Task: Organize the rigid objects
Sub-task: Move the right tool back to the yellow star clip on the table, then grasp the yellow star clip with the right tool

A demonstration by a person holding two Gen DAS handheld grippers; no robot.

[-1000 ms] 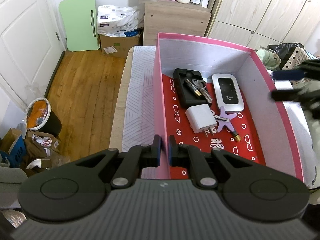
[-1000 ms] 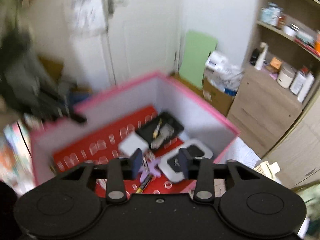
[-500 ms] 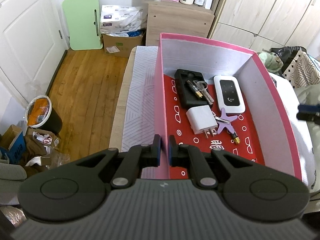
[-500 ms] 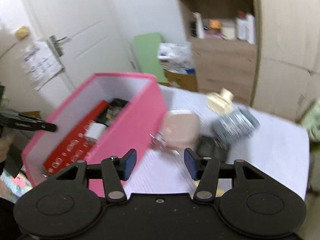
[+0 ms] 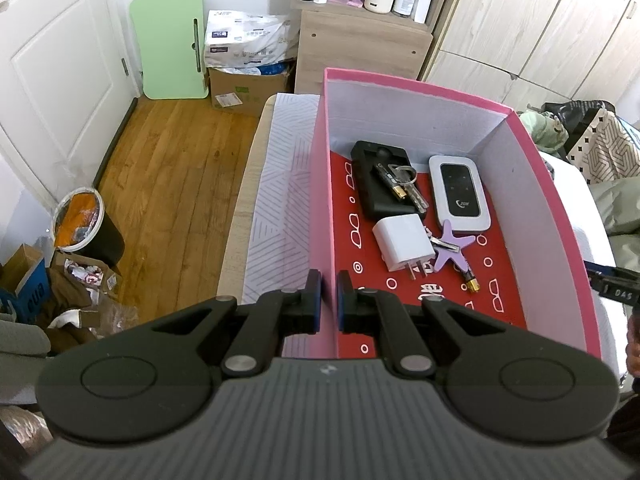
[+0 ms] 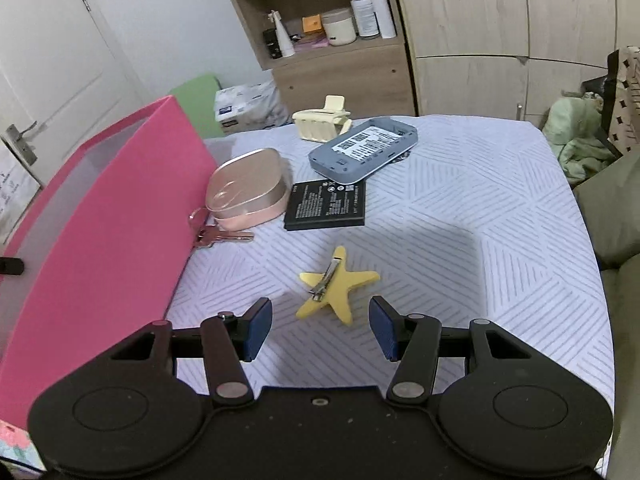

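Observation:
My left gripper (image 5: 325, 300) is shut on the near left wall of the pink box (image 5: 420, 120), whose red floor holds a black case (image 5: 370, 196), keys (image 5: 404, 184), a white pocket router (image 5: 459, 192), a white charger (image 5: 402, 242) and a purple star clip (image 5: 454, 246). My right gripper (image 6: 320, 326) is open and low over the bedspread, to the right of the pink box (image 6: 100, 232). A yellow star hair clip (image 6: 338, 284) lies just ahead of its fingertips, untouched.
Further back on the striped bedspread (image 6: 480, 200) lie a rose-gold tin (image 6: 248, 188), a key (image 6: 224, 236), a black battery (image 6: 326, 204), a grey router shell (image 6: 364, 148) and a cream claw clip (image 6: 322, 122). A wooden cabinet (image 6: 360, 72) stands behind the bed.
My right gripper swung from above the box's inside out to its right, rolled level and sank toward the yellow star clip. The left gripper and the box stayed put.

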